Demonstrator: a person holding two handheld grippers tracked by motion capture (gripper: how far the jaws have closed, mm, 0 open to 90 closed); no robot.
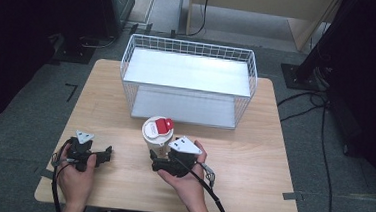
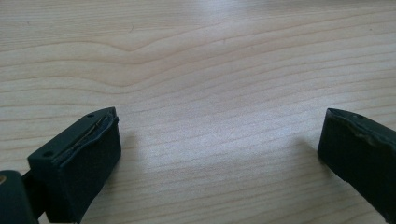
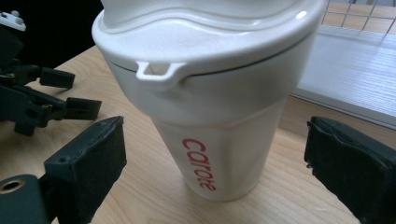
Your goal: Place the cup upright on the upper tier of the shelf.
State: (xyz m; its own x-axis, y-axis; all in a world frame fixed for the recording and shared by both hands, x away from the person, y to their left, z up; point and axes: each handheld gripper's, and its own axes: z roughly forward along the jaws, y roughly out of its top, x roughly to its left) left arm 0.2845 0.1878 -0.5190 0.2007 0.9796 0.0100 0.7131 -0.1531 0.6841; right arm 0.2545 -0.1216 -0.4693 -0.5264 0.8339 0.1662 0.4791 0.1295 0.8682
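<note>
White plastic and a red flip cap mark the cup [image 1: 157, 130], which stands upright on the wooden bench [image 1: 252, 155] just in front of the wire basket [image 1: 187, 81] with its two pale shelves. The right tool [image 3: 212, 158] has its jaws wide apart on either side of the cup's body, neither pad touching it, so I judge the grasp is lined up but not yet made; the lift and whatever placing follows are left to do. The left tool [image 2: 217, 140] lies low on the bench well to the left of the cup, jaws apart over bare wood, holding nothing. Red lettering runs down the cup's side and reads "carote".
</note>
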